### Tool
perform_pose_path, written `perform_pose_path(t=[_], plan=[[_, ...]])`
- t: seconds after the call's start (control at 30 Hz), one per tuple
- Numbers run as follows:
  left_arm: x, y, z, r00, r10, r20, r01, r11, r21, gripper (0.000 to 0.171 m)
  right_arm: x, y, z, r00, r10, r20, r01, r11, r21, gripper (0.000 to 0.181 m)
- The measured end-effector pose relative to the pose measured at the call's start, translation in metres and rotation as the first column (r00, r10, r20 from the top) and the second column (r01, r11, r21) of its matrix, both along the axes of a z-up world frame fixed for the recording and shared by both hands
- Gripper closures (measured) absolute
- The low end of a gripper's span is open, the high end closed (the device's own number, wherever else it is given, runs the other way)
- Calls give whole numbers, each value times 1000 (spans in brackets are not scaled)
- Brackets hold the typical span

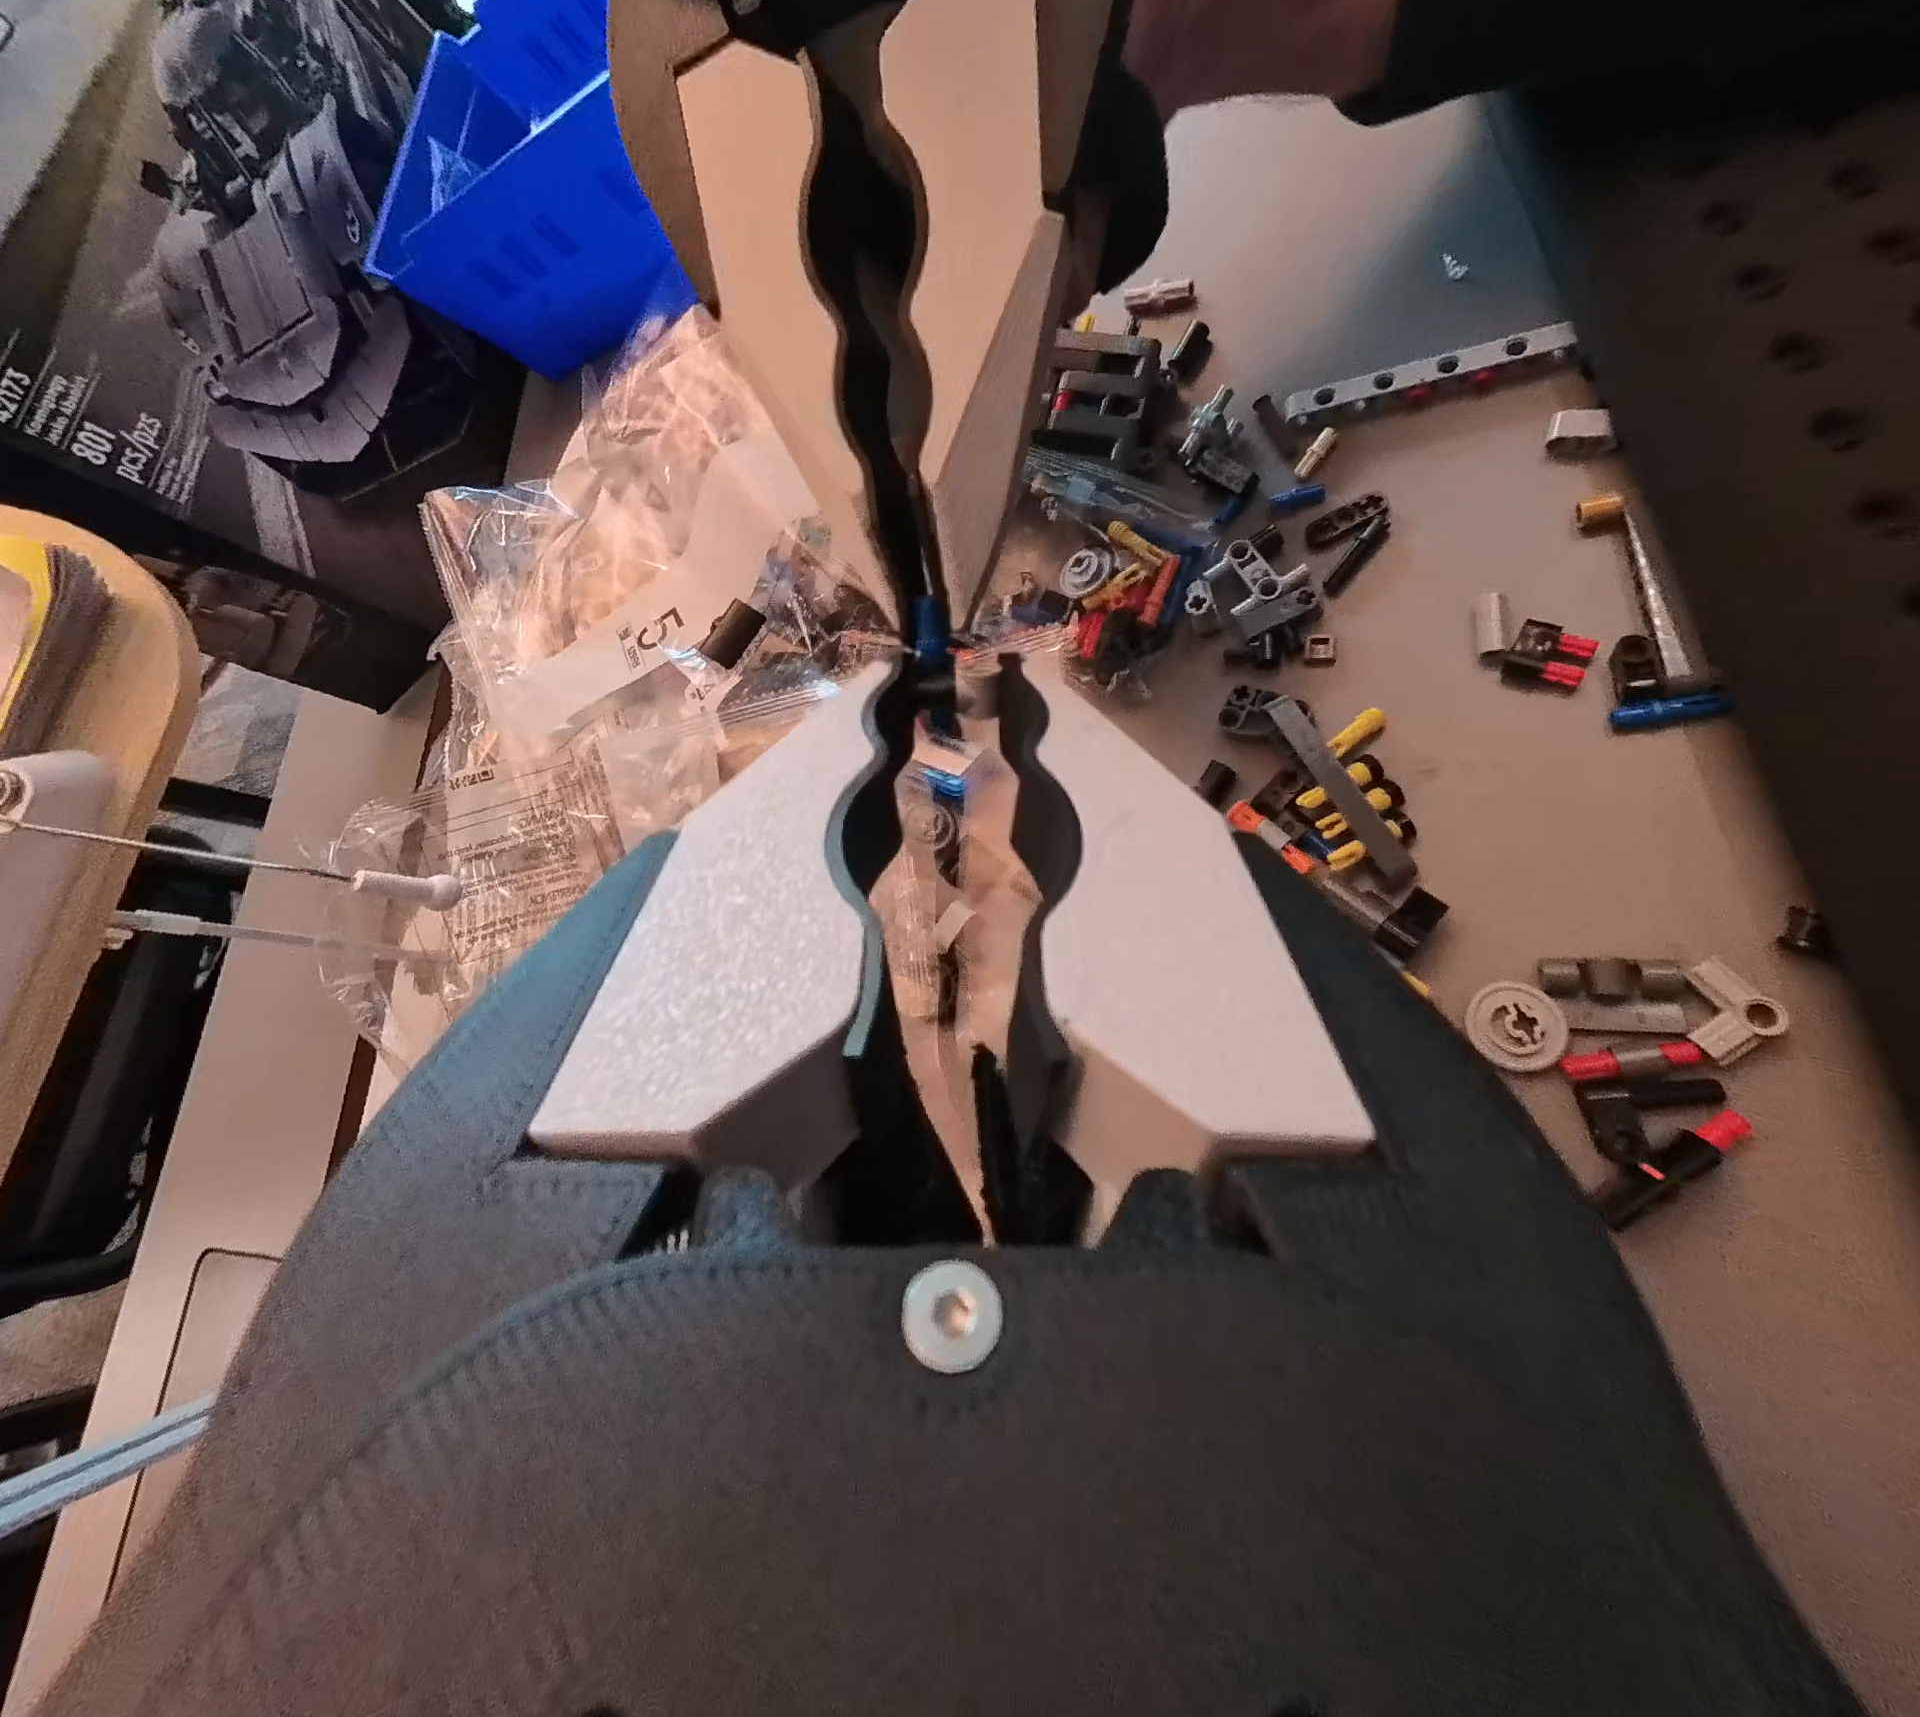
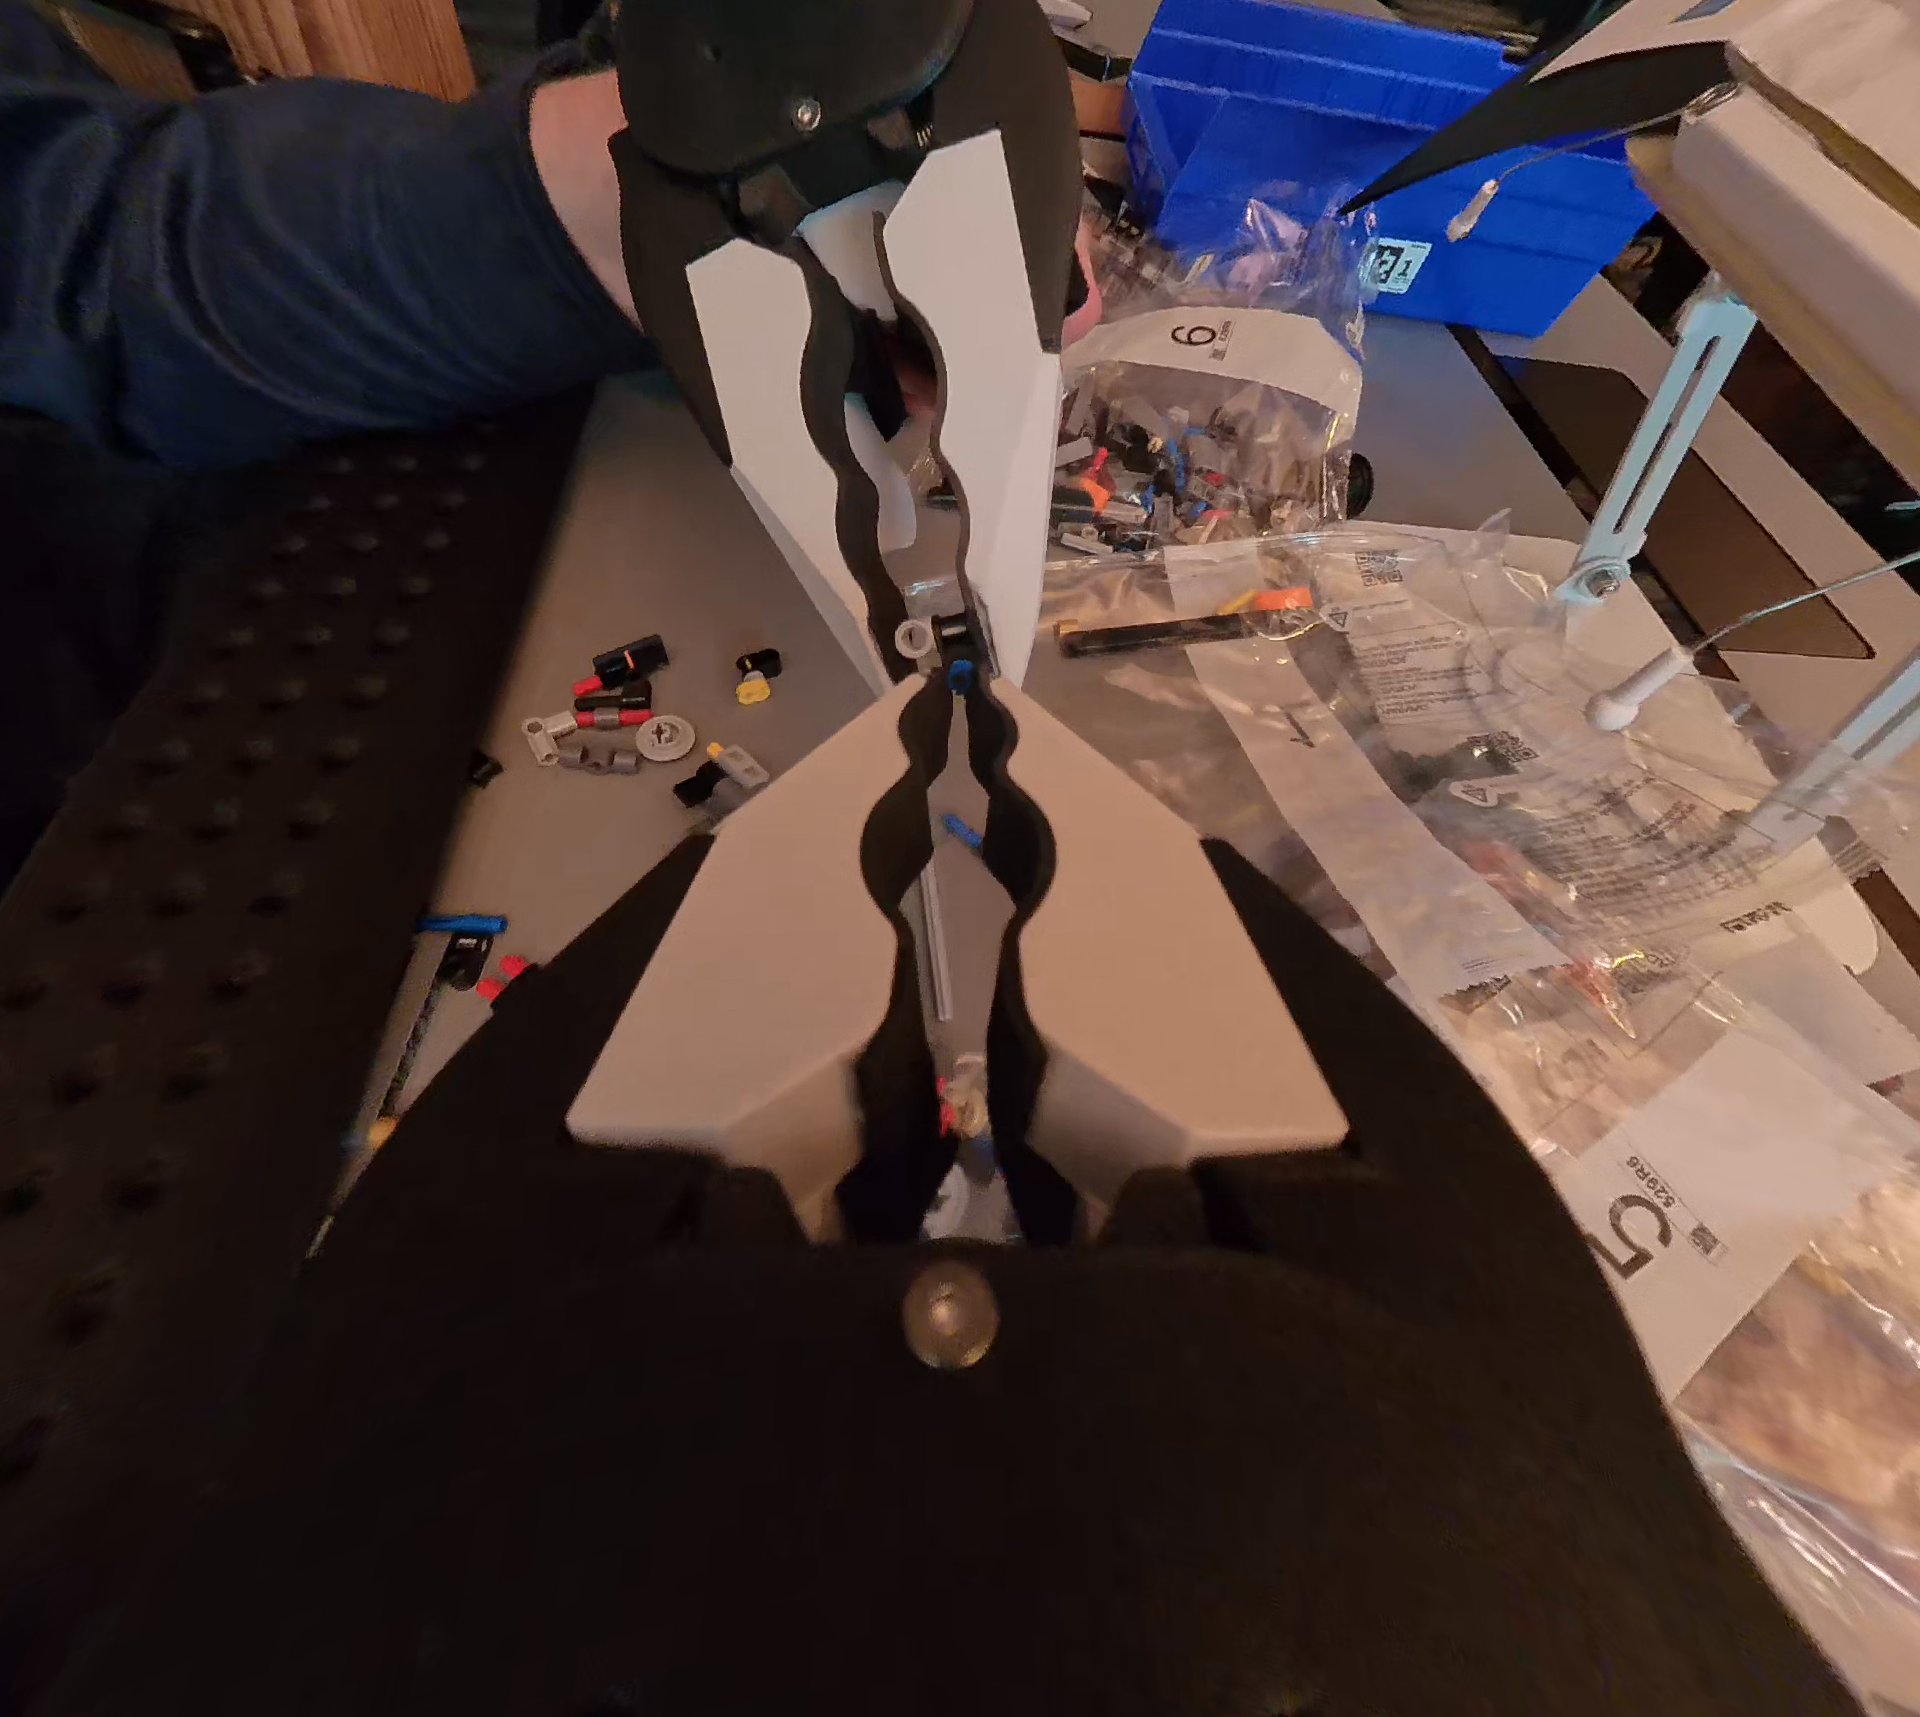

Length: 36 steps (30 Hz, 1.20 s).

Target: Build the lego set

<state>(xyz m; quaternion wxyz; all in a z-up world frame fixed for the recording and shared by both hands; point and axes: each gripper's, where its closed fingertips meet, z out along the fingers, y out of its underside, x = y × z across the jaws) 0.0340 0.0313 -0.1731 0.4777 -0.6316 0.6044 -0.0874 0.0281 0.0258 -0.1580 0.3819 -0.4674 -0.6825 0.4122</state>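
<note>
Far left: a blue bin (image 1: 520, 213) and a heap of clear plastic bags (image 1: 644, 628), a bad place for a dropped part to land.

Centre, above the table (image 1: 1507, 732), tip to tip:
- left gripper (image 1: 943, 680) near, clamped on a small grey-and-black connector (image 1: 971, 688)
- right gripper (image 1: 925, 618) opposite, from the far side, pinched on a short blue pin (image 1: 928, 628)

Pin nose right at the connector. Likely mid-press, pin into hole.

Risks from here:
- With a slight tilt between the two, could jam or skid off the hole.
- With too hard a push on so thin a hold, could twist in the pads or pop free, then vanish among the bags or the loose pieces (image 1: 1299, 607) scattered to the right.

Best kept straight, both grips tight — no sideways lean.
</note>
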Motion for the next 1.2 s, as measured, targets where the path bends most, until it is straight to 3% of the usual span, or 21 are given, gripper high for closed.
perform_pose_path(t=[0.07,0.13,0.2,0.27,0.37,0.5,0.8,1.2], plan=[[-1,-1,-1,1000,-5,2,5,1000,-6,156,4,2,1,1000,-3,1,3,1000,3,181],[-45,13,-18,982,135,-128,-138,990,-9,156,27,22,26,991,-74,-109,71,997,-34,181],[-46,4,10,990,112,91,-107,993,-58,157,41,24,46,979,-80,-187,70,996,-59,181],[-29,-1,11,997,76,17,-76,997,-2,156,21,21,30,988,-89,-123,81,994,-68,181],[-17,6,-10,989,93,-118,-86,995,57,156,-5,8,8,997,-68,-35,68,998,-11,181],[-20,10,1,988,122,-92,-112,988,104,156,-12,12,-2,995,-99,2,99,995,14,170],[-17,16,-6,981,142,-132,-125,983,134,156,-18,14,-4,991,-131,-5,131,990,57,180],[-15,18,1,980,157,-119,-135,975,174,156,-16,21,-3,986,-169,-7,169,980,105,173]])
